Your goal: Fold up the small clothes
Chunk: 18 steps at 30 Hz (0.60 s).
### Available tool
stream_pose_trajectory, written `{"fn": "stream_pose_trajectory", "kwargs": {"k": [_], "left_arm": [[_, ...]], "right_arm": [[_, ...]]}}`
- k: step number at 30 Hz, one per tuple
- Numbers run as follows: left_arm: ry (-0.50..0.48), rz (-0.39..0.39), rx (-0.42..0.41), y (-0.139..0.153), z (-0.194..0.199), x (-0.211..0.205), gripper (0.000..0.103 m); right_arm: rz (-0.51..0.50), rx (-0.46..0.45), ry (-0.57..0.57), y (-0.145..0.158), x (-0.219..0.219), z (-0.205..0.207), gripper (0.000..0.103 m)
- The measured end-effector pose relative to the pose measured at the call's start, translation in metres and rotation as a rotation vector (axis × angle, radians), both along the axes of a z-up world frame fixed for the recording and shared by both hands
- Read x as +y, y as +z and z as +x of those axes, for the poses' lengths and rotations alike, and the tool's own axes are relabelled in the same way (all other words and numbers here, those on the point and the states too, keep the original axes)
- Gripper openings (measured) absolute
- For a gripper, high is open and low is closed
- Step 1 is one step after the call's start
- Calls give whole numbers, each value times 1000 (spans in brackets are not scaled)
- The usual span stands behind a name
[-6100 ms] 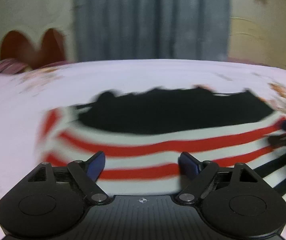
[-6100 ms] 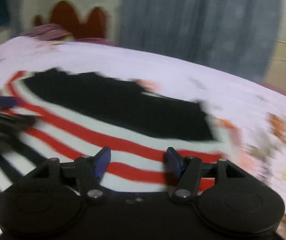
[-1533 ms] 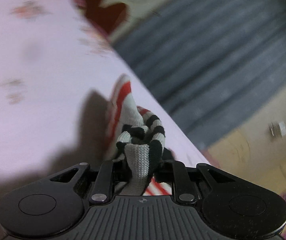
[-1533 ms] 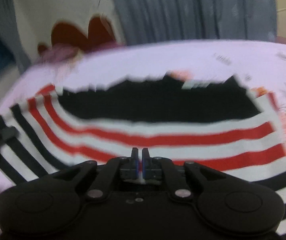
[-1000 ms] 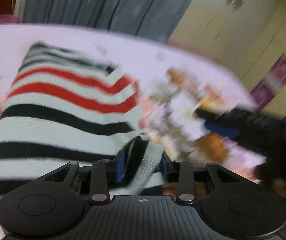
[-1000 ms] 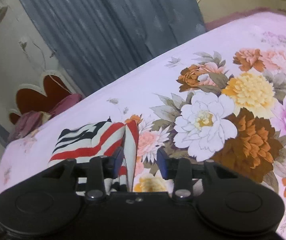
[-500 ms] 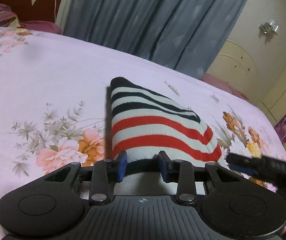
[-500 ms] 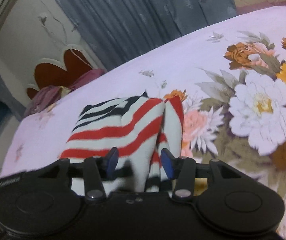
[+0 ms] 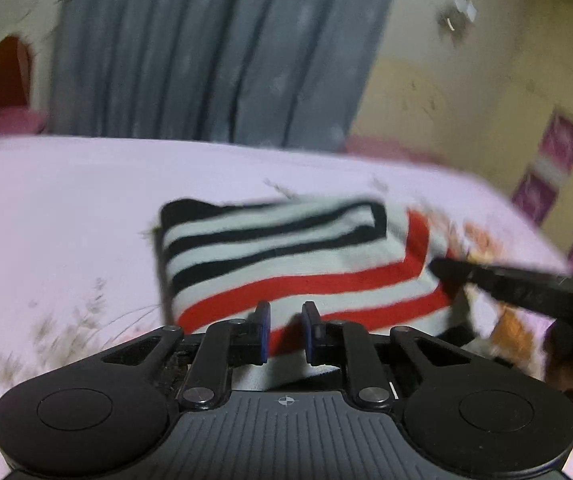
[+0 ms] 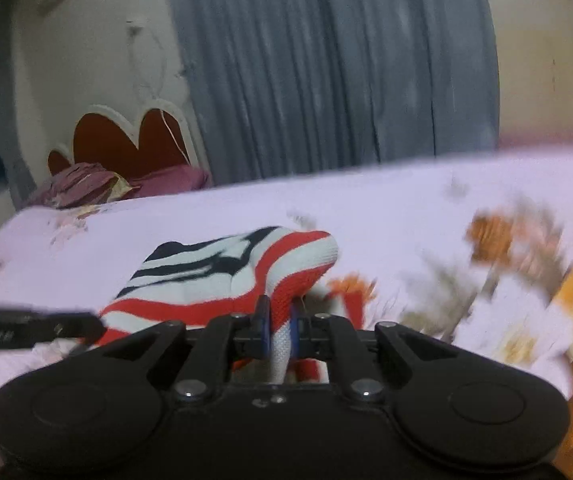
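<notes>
White knit garment [image 9: 286,256] with black and red stripes; pale pink bedsheet [image 9: 66,208] with orange floral print; grey-blue curtain [image 10: 334,64].

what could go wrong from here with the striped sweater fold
The right gripper pinches only a thin bunched edge of the striped sweater; it may slip out or drag the folded stack askew. The left gripper has fabric between its parted fingers, so pulling away could snag and open the fold on the bedsheet.

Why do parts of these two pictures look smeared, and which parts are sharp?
Left wrist view: motion blur smears the striped knit garment and far wall; the left gripper stays crisp. Right wrist view: the floral bedsheet streaks at right; the right gripper is sharp.
</notes>
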<state>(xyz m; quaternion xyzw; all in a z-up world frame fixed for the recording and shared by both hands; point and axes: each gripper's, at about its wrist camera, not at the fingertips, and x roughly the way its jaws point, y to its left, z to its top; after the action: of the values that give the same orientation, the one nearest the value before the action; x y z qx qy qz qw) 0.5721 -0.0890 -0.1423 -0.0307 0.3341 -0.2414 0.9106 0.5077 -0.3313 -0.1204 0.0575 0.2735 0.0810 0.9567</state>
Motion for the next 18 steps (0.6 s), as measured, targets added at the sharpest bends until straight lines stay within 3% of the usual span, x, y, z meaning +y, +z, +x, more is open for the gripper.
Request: {"fn": "stream_pose_trajectory", "kwargs": {"k": [2, 4, 6, 7, 9, 11, 15, 16, 18], "left_arm": [[-52, 110, 31, -12, 10, -22, 16], [-72, 152, 26, -12, 13, -31, 16], [-83, 156, 47, -6, 16, -29, 16], [-89, 154, 49, -2, 16, -26, 16], [-92, 121, 40, 8, 18, -21, 16], [-82, 102, 29, 13, 28, -21, 16], [-62, 111, 42, 7, 53, -28, 16], [-59, 116, 47, 5, 58, -29, 16], [-69, 128, 53, -2, 64, -32, 16]], "right_arm": [[-21, 77, -32, -19, -4, 9, 10], [-6, 193, -68, -46, -13, 24, 12], [23, 190, -90, -40, -19, 24, 19], [33, 181, -104, -33, -21, 22, 28], [98, 128, -124, -18, -29, 18, 34], [153, 137, -125, -15, -37, 28, 36], [335, 286, -172, -30, -53, 71, 34], [392, 302, -185, -33, -58, 77, 17], [364, 217, -164, -27, -54, 74, 11]]}}
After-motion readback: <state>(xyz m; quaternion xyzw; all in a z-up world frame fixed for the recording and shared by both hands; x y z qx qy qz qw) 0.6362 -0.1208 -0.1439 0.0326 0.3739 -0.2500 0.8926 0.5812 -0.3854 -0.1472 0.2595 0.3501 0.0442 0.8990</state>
